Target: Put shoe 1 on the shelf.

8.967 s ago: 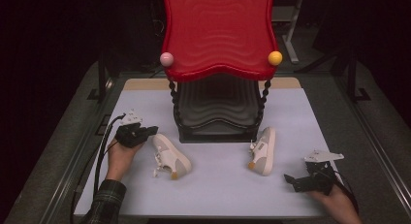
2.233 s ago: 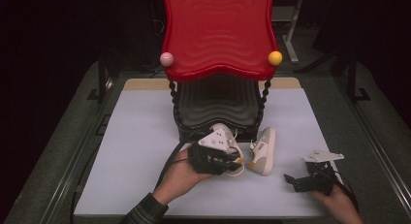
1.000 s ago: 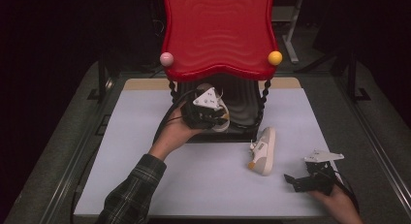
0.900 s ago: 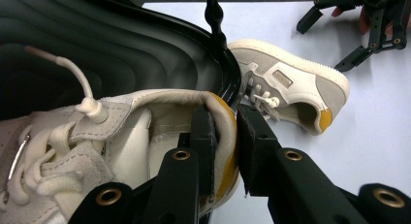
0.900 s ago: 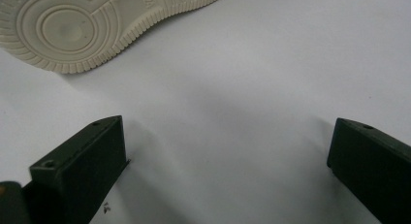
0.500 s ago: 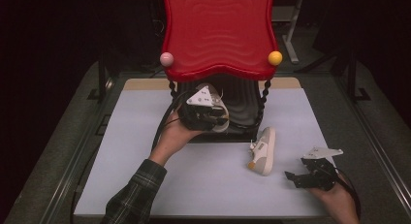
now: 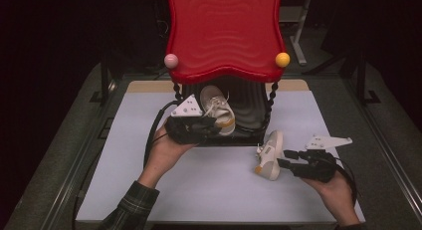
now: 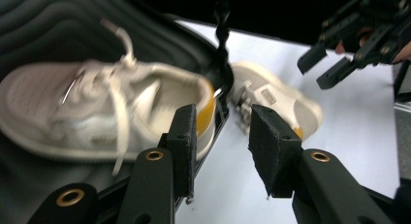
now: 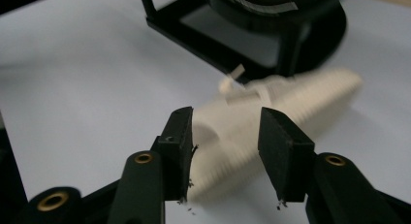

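A white shoe with an orange heel (image 7: 217,108) (image 8: 97,107) lies on the black lower shelf (image 7: 249,110) of a rack with a red wavy top (image 7: 224,36). My left gripper (image 7: 211,125) (image 8: 220,132) is just off its heel; its jaws have just been opening and nothing is between them. A second white shoe (image 7: 268,155) (image 8: 271,98) lies on its side on the table in front of the rack. My right gripper (image 7: 284,163) (image 9: 225,127) points at its heel end. Its jaws have been closing, with the blurred sole (image 9: 271,103) just beyond the pads.
The rack stands mid-table on twisted black posts (image 7: 271,98), with a pink ball (image 7: 170,60) and a yellow ball (image 7: 282,59) at its top corners. The pale table top (image 7: 209,185) lies in front of it. My left cable (image 7: 152,135) loops beside the rack.
My left gripper has drawn back from the lower shelf toward the near left, leaving the first shoe there. My right gripper has lifted and moved in toward the second shoe, its jaws narrower.
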### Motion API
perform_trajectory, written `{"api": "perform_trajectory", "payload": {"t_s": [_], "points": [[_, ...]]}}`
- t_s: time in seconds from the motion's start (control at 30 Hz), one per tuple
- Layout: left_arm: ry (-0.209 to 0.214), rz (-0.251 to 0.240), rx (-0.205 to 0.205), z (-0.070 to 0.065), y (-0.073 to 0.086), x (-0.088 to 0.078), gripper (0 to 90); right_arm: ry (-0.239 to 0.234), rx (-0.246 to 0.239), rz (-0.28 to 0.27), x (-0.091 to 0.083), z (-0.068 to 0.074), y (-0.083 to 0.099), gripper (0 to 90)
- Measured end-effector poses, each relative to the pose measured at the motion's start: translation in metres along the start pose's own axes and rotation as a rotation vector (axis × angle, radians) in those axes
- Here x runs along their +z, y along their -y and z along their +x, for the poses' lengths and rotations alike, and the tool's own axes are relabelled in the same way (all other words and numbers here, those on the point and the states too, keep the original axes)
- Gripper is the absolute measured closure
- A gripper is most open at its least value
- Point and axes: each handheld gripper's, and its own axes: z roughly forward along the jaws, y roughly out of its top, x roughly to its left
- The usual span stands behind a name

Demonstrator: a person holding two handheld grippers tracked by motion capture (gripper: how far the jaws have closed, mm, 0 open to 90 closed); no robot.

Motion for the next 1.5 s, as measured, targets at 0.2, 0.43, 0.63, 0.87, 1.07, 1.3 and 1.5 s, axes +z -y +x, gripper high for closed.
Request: {"api": "perform_trajectory", "payload": {"t_s": [0.2,0.43,0.63,0.87,1.07,1.3,1.5], "points": [[-0.024,0.022,-0.032,0.005,0.020,0.003,56.3,-0.024,-0.079,-0.025,0.023,0.009,-0.029,54.8],[-0.057,0.046,-0.058,0.008,0.033,0.023,49.9,-0.082,-0.144,-0.048,0.051,0.011,-0.065,56.3],[-0.067,0.036,-0.070,0.010,0.034,0.033,46.9,-0.127,-0.176,-0.063,0.069,0.009,-0.084,55.5],[-0.086,0.033,-0.091,0.012,0.035,0.038,44.9,-0.146,-0.205,-0.074,0.082,0.009,-0.098,54.9],[-0.078,0.022,-0.104,0.015,0.037,0.042,43.7,-0.170,-0.235,-0.054,0.090,0.012,-0.108,52.9],[-0.090,-0.006,-0.123,0.018,0.038,0.040,45.3,-0.161,-0.239,-0.059,0.094,0.015,-0.109,55.9],[-0.137,-0.017,-0.101,0.017,0.037,0.037,46.5,-0.143,-0.246,-0.077,0.097,0.017,-0.111,56.9]]}}
